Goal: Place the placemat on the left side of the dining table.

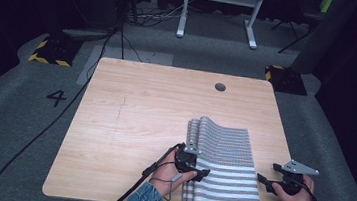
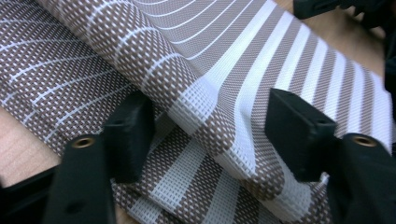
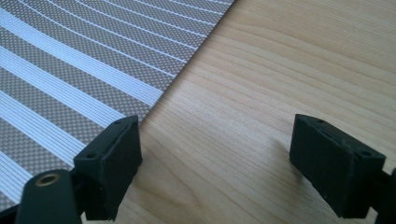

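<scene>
The left gripper has its jaws spread wide, straddling the folded-over left edge of the striped woven mat. In the left gripper view the rolled fold rises between the two black pads, and neither pad presses on it (a gap shows on both sides), so nothing is held. The right gripper also stands wide open and holds nothing. In the right gripper view its left pad sits just at the mat's right edge, and its right pad hangs over bare wood. The mat lies between the two grippers, near the front right of the wooden table, with its far end curled up off the surface. Beyond the left gripper, bare tabletop stretches away to a round cable hole near the far edge.
</scene>
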